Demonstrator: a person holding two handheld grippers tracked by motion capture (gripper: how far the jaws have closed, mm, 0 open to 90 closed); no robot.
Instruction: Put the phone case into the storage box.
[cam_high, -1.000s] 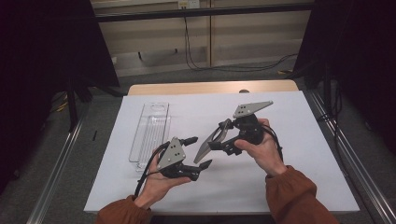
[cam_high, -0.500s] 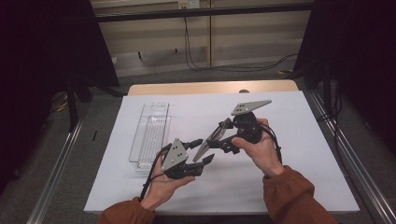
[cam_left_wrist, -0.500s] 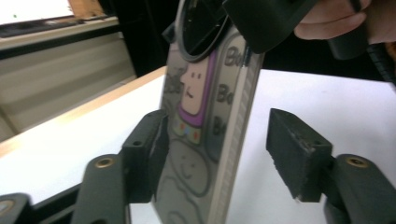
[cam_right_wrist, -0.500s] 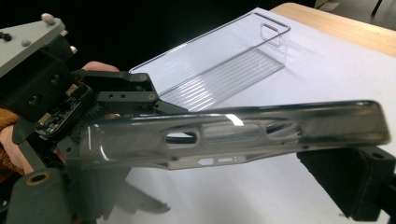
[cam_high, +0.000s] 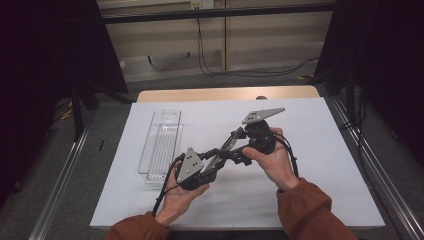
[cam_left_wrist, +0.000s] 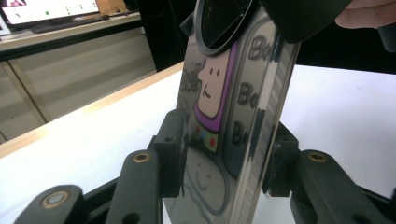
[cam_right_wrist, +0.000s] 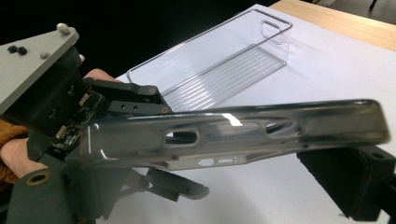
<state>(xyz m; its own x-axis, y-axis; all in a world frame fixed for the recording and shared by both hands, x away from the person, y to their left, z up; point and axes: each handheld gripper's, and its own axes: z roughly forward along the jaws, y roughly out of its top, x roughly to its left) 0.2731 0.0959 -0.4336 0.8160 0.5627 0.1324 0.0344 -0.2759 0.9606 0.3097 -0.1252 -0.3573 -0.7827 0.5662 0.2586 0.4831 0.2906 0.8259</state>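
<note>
Right of tray (cam_high: 161, 145), above white sheet (cam_high: 310, 150): both grippers meet on phone case (cam_left_wrist: 233, 93). Left gripper (cam_high: 212, 167) jaws just been closing, now against case's two faces. Right gripper (cam_high: 231, 146) jaws clamp case edge-on. Case off sheet, held between both. Tray clear, ribbed, lying flat on sheet.

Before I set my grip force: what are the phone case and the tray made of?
Phone case: looks like glossy clear plastic, probably flexible; bright glare along its edge, and its printed cartoon shows through. Tray: clear hard-looking plastic, since the white table shows through its ribbed floor.
</note>
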